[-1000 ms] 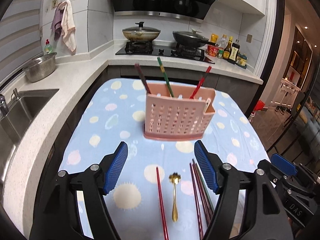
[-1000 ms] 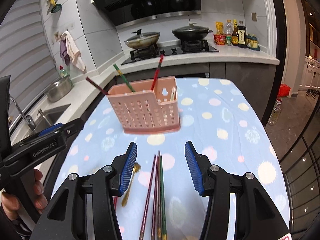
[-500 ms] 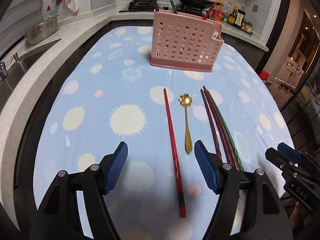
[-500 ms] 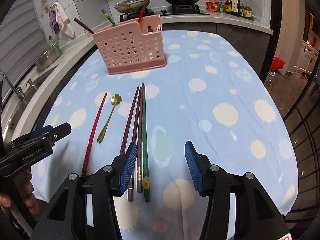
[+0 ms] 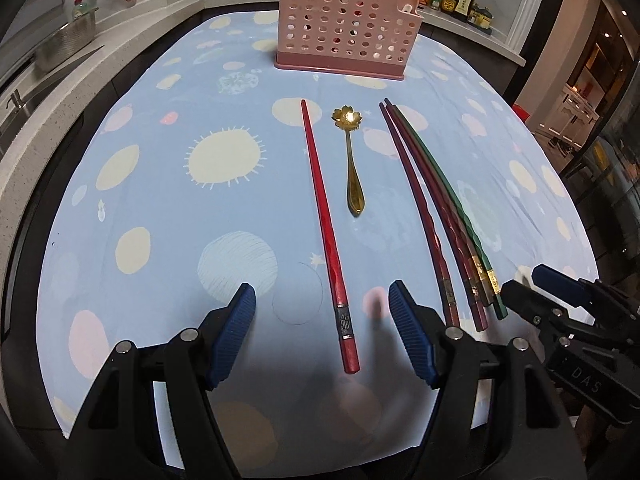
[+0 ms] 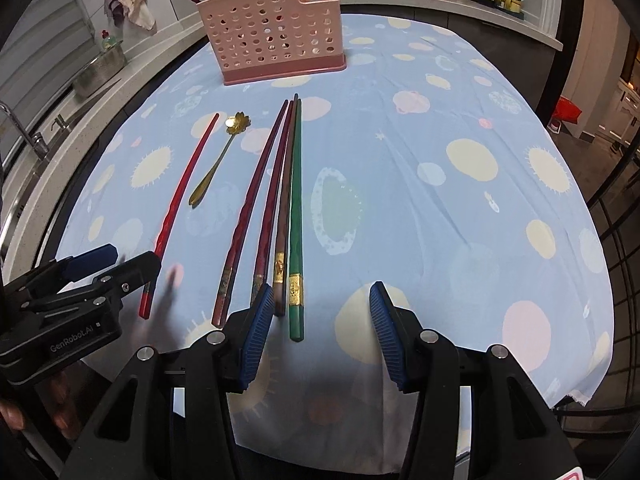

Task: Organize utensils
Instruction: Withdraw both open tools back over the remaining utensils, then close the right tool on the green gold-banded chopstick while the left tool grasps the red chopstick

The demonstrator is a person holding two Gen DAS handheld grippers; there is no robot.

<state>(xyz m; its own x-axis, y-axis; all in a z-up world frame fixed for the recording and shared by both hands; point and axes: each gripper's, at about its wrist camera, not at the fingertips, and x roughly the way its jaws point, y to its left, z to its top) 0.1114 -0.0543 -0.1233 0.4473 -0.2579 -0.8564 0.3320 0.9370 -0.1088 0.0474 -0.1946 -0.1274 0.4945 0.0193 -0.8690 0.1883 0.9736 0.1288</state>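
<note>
Left gripper (image 5: pixel 322 334): jaws apart, empty, straddling the red chopstick's (image 5: pixel 326 232) near end
Spoon (image 5: pixel 351 160): gold, flat on the counter (image 5: pixel 160 200) beside it
Chopstick bundle (image 6: pixel 280 208): lying right of the spoon
Right gripper (image 6: pixel 322 334): jaws apart, empty, green chopstick (image 6: pixel 296 216) between
Holder (image 5: pixel 346 28): pink, upright at the far end

Open right tongs (image 6: pixel 320 332) straddle green chopstick (image 6: pixel 296 216) end.

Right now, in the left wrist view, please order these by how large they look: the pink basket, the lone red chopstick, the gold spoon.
1. Red chopstick, the longest, but it lies nearest the camera.
2. Pink basket, farther away, so likely bigger in truth.
3. Gold spoon, clearly the smallest.
</note>
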